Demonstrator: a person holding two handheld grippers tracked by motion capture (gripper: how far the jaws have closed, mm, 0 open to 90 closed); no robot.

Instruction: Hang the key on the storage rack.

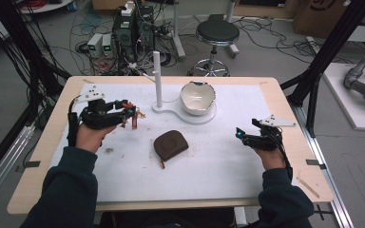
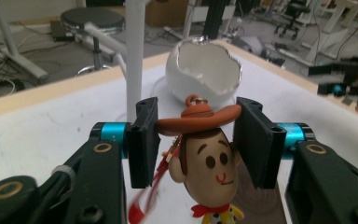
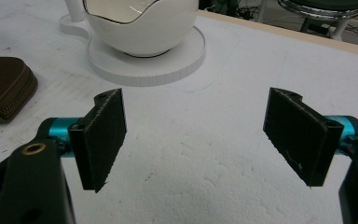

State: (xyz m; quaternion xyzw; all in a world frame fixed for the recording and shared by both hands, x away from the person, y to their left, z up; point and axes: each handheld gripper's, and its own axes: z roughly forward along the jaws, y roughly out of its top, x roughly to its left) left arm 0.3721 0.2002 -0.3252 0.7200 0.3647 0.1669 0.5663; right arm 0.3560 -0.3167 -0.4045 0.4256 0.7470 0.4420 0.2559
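Observation:
A small cowboy figure keychain (image 2: 207, 156) with a brown hat, red scarf and red strap hangs between the pads of my left gripper (image 2: 198, 140), which is shut on it by the hat brim. From above, that left gripper (image 1: 129, 115) is over the left part of the white mat with the cowboy figure (image 1: 135, 118) dangling at its tip. My right gripper (image 3: 193, 140) stands wide open with nothing between its pads, low over the mat; it sits at the right side (image 1: 239, 134) in the high view. A brown zip pouch (image 1: 170, 144) lies between the two grippers.
A white cracked-egg bowl (image 1: 197, 97) sits on a white disc base (image 1: 208, 117) joined to an upright white post (image 1: 157, 78), behind the pouch. The bowl (image 3: 140, 28) is just ahead of the right gripper. A stool (image 1: 217, 33) and cables lie beyond the table.

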